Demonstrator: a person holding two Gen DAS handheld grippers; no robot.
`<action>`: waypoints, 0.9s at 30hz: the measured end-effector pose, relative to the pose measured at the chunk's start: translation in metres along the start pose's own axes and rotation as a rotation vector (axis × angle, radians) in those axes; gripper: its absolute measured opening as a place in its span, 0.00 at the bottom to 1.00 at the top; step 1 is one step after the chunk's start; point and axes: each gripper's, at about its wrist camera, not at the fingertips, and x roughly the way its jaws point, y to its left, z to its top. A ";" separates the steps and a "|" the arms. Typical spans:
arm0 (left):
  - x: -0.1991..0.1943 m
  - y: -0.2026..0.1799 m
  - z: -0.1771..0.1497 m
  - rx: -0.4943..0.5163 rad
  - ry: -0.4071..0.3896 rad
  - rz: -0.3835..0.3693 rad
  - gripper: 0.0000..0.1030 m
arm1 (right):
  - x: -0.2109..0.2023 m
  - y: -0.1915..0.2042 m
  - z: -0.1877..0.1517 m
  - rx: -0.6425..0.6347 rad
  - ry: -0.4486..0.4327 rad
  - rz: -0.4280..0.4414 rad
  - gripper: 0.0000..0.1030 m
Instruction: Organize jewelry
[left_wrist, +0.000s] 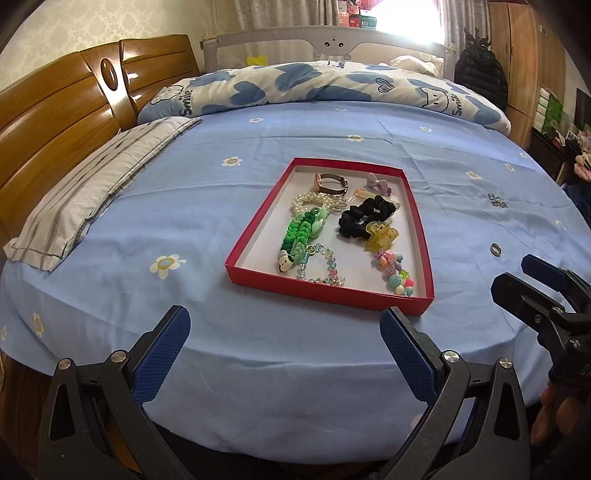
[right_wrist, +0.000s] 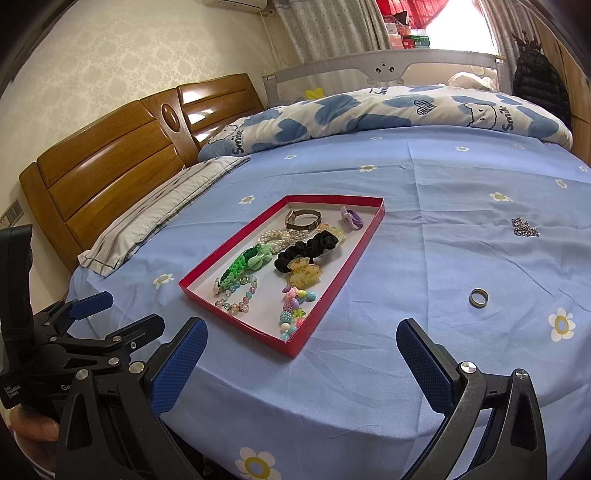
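A red tray (left_wrist: 255, 240) (right_wrist: 338, 273) lies on the blue bedsheet and holds a watch (left_wrist: 330, 182), pearl bracelet (left_wrist: 314, 201), green braided piece (left_wrist: 301, 230), black scrunchie (left_wrist: 364, 216), yellow claw clip (left_wrist: 382, 234), purple bow (left_wrist: 378, 183) and bead strings (left_wrist: 397, 273). A metal ring (right_wrist: 478, 297) (left_wrist: 495, 250) and a sparkly silver piece (right_wrist: 524, 227) (left_wrist: 496, 200) lie on the sheet right of the tray. My left gripper (left_wrist: 284, 350) is open and empty, in front of the tray. My right gripper (right_wrist: 301, 363) is open and empty, near the tray's front corner; it also shows at the left wrist view's right edge (left_wrist: 532, 280).
A striped pillow (left_wrist: 92, 195) lies at the left by the wooden headboard (left_wrist: 55, 122). A folded blue-and-white quilt (left_wrist: 332, 86) runs along the far side. The bed's front edge is just below both grippers. A wardrobe (left_wrist: 524, 55) stands at the right.
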 end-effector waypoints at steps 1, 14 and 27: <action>0.000 0.000 0.000 0.000 0.000 0.000 1.00 | 0.000 0.000 0.000 -0.001 0.000 0.001 1.00; 0.001 -0.001 0.000 0.004 0.002 -0.001 1.00 | 0.000 0.001 0.000 -0.001 -0.001 0.003 1.00; 0.003 -0.004 -0.002 0.010 0.002 0.003 1.00 | 0.000 0.002 0.001 -0.001 0.000 0.002 1.00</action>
